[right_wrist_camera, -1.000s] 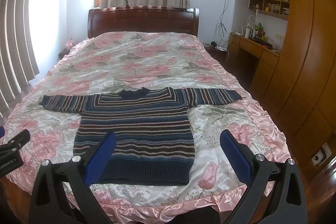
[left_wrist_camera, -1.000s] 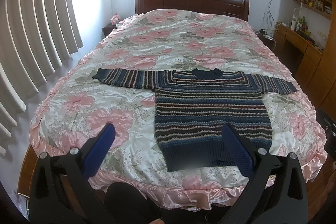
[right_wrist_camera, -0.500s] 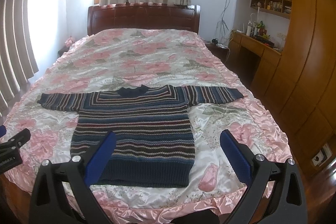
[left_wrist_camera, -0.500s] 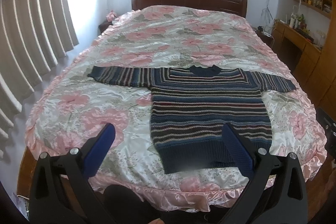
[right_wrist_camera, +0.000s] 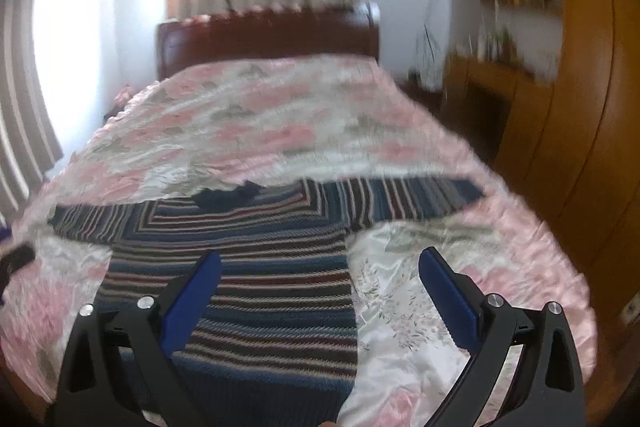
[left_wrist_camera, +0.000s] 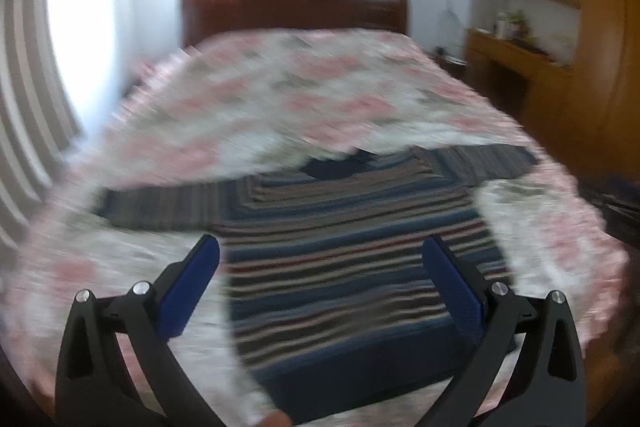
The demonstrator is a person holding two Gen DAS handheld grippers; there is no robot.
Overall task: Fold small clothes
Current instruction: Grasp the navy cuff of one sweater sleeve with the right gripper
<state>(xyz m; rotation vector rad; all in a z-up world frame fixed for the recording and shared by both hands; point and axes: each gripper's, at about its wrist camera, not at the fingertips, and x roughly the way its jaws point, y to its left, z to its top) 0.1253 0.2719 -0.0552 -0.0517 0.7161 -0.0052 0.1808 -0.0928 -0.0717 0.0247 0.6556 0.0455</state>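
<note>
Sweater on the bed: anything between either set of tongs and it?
Nothing visible. The sweater lies flat with both sleeves spread on the floral bedspread, nothing on top of it. The left tongs and right tongs are both open, empty and above it. Frames are blurred, so small items could be missed.

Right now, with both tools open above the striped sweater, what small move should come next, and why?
Probably lower the right tool onto the sweater's right sleeve to start the fold. The sweater lies flat and unfolded on the bedspread with both sleeves spread out, and neither tool holds cloth. The left tool is open too, over the body.
</note>
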